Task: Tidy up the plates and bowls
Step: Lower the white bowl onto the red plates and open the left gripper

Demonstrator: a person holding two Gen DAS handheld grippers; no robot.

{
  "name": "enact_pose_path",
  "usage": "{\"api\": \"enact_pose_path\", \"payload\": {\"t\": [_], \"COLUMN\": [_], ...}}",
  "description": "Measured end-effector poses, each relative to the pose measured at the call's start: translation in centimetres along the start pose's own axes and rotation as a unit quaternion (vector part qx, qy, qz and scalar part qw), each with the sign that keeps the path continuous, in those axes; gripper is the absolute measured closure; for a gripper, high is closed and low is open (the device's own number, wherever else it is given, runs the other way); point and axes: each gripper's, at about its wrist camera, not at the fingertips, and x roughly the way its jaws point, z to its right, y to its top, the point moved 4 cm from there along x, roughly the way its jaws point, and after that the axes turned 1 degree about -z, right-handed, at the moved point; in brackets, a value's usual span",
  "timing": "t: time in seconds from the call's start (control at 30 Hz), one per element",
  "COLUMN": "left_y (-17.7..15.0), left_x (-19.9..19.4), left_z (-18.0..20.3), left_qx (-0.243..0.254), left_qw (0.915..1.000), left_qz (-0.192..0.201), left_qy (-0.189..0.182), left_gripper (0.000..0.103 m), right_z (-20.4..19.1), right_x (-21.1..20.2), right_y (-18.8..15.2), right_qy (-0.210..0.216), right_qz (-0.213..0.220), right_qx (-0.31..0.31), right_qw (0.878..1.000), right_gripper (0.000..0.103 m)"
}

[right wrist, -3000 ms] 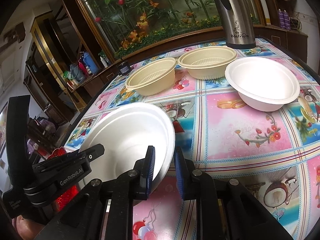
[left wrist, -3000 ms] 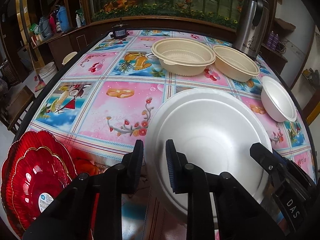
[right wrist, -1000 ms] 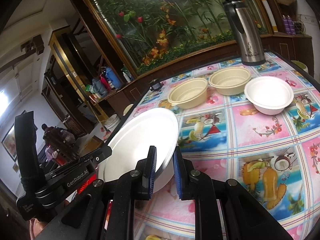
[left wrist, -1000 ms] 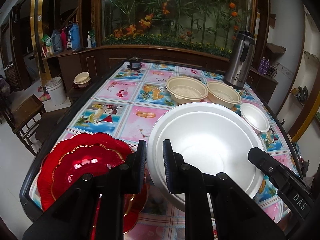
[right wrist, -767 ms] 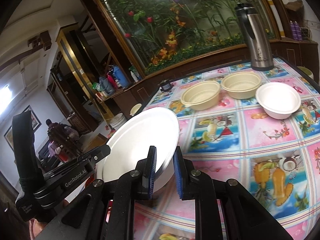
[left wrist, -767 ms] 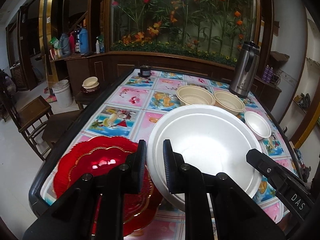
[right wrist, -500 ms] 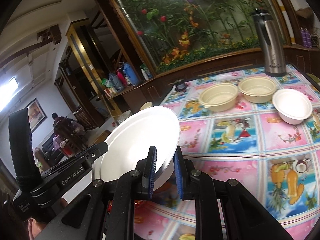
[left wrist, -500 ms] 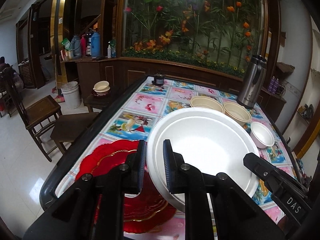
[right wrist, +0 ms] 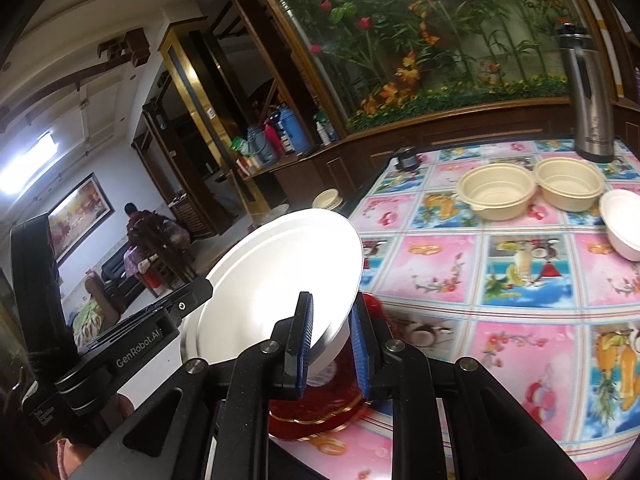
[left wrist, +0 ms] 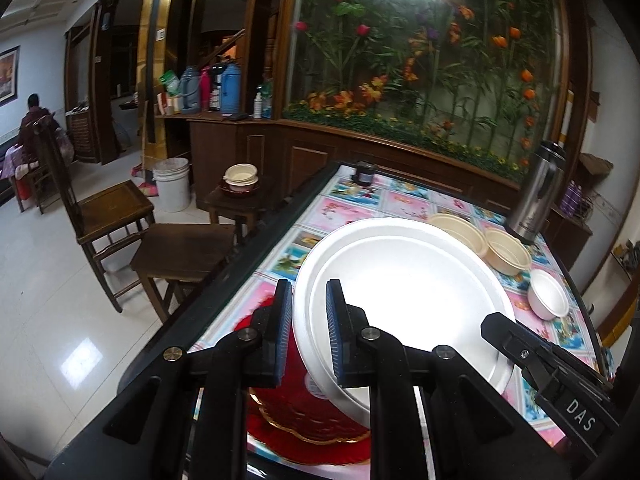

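Observation:
A large white foam plate (left wrist: 400, 300) hangs tilted in the air, held by both grippers at opposite rims. My left gripper (left wrist: 308, 304) is shut on its left rim, my right gripper (right wrist: 330, 332) on its right rim. Each gripper shows in the other's view: the right gripper (left wrist: 498, 330) and the left gripper (right wrist: 194, 294). The white plate (right wrist: 280, 280) hovers above a stack of red scalloped plates (left wrist: 312, 420) at the table's near left corner, hiding most of them. Two beige bowls (right wrist: 496, 196) (right wrist: 568, 184) and a small white bowl (right wrist: 624, 220) stand at the far right.
A steel thermos (right wrist: 588, 92) stands behind the bowls, and a small dark jar (left wrist: 365, 172) sits at the far table edge. The flowered tablecloth (right wrist: 520, 288) is bare in the middle. Wooden chairs (left wrist: 116, 216) and a bucket (left wrist: 172, 180) stand on the floor to the left.
Both grippers have lifted the white plate off the table and carried it back and left, so it now hangs over the red plates. Both grips have held.

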Motion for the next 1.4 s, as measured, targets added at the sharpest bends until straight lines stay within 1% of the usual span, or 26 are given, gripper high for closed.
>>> {"api": "enact_pose_path", "payload": {"t": [0.2,0.33,0.47,0.6,0.67,0.93,1.1,1.13,1.17,1.2,1.23,1.27,1.3,1.33,1.4], "left_y": [-0.2,-0.8,-2.0,-3.5,-4.1,-5.6,-5.9,-5.7,-5.7,-5.5,-5.3,-5.1,-4.7,-4.4,-3.9], "left_x": [1.1,2.4,4.1,6.2,6.8,8.1,8.5,8.5,8.4,8.4,8.2,8.0,7.6,7.4,7.2], "left_z": [-2.4,-3.3,-3.5,-3.4,-3.2,-2.3,-2.3,-2.5,-2.8,-3.2,-3.6,-4.0,-4.5,-4.9,-5.3], "left_qx": [-0.017,-0.016,-0.009,-0.004,-0.003,0.005,0.006,0.002,-0.001,-0.007,-0.014,-0.021,-0.028,-0.031,-0.037], "left_qw": [0.9996,0.9989,0.9975,0.9949,0.9939,0.9909,0.9895,0.9895,0.9896,0.9897,0.9898,0.9901,0.9906,0.9907,0.9905], "left_qz": [-0.007,-0.023,-0.047,-0.082,-0.093,-0.122,-0.131,-0.13,-0.128,-0.126,-0.123,-0.117,-0.106,-0.1,-0.095], "left_qy": [0.022,0.037,0.052,0.059,0.059,0.055,0.061,0.064,0.065,0.066,0.07,0.074,0.082,0.087,0.092], "left_gripper": [0.088,0.088,0.088,0.088,0.088,0.088,0.087,0.084,0.075,0.069,0.055,0.047,0.047,0.047,0.047], "right_z": [-2.2,-2.7,-2.5,-1.8,-1.3,0.2,0.4,0.5,0.5,0.5,0.5,0.7,1.0,1.4,2.3], "right_x": [2.2,4.0,5.6,6.9,7.3,7.8,8.4,8.4,8.4,8.2,8.0,7.7,7.2,6.9,6.2], "right_y": [-0.1,-0.8,-1.9,-3.1,-3.5,-4.7,-5.6,-5.7,-5.8,-5.7,-5.5,-5.3,-5.0,-4.6,-4.0], "right_qy": [0.015,0.022,0.024,0.014,0.01,-0.01,-0.037,-0.043,-0.051,-0.057,-0.061,-0.064,-0.067,-0.065,-0.064], "right_qz": [-0.015,-0.034,-0.054,-0.073,-0.081,-0.089,-0.093,-0.092,-0.09,-0.088,-0.084,-0.077,-0.066,-0.057,-0.045], "right_qx": [-0.019,-0.018,-0.011,-0.009,-0.007,-0.011,-0.036,-0.041,-0.047,-0.055,-0.06,-0.063,-0.065,-0.061,-0.052], "right_qw": [1.0,0.999,0.998,0.997,0.997,0.996,0.994,0.994,0.993,0.993,0.993,0.993,0.994,0.994,0.996], "right_gripper": [0.083,0.083,0.083,0.083,0.083,0.083,0.083,0.083,0.083,0.077,0.068,0.064,0.055,0.049,0.048]}}
